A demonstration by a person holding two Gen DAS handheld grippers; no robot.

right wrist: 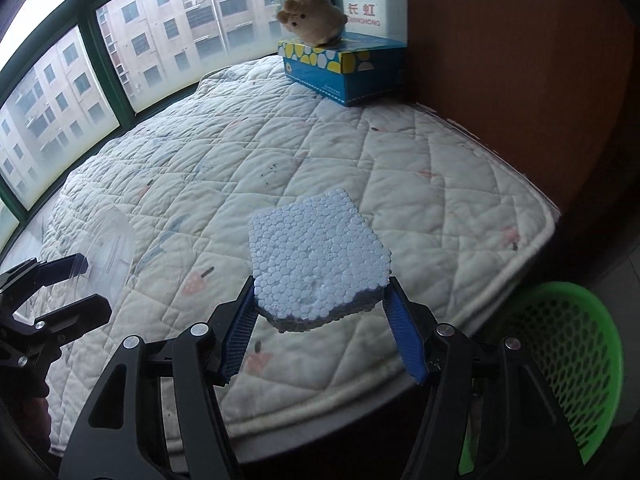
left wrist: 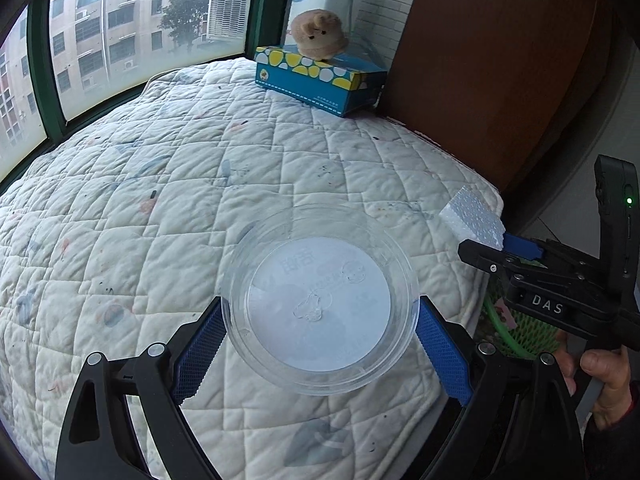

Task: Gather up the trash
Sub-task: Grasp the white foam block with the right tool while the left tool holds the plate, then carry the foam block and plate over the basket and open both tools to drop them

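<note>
Far left: big windows [left wrist: 100, 28] with green frames, tall flats outside.

Below them, a white quilted mattress [left wrist: 160, 200] with small faded prints, filling most of both views.

Low in the middle of the left wrist view: the left gripper [left wrist: 320, 320], pinching a clear round plastic lid [left wrist: 320, 300]. Blue pads [left wrist: 440, 344] pressed on the lid's rim, one on each side. Lid lifted up over the mattress, white label showing through it. In the right wrist view, same lid [right wrist: 104, 248] seen edge-on at the far left, with the left gripper's black fingers [right wrist: 60, 272] on it.

Middle of the right wrist view: the right gripper [right wrist: 320, 320], pinching a flat piece of white foam [right wrist: 320, 264]. Blue pads [right wrist: 404, 336] pressed on the foam's two near sides. Foam held up over the mattress, near its front edge. In the left wrist view, same foam [left wrist: 474, 216] poking out of the right gripper [left wrist: 516, 248] at the right side.

At the back, a blue tissue box [right wrist: 340, 68] with yellow and white spots, sitting on the mattress. On top of the box, a tan plush toy [right wrist: 312, 18].

Right of the box, a brown wooden board [right wrist: 520, 80] standing beside the mattress.

Bottom right, on the floor just past the mattress corner: a green basket [right wrist: 576, 360] full of holes. A hand [left wrist: 604, 380] on the right gripper's grip.
</note>
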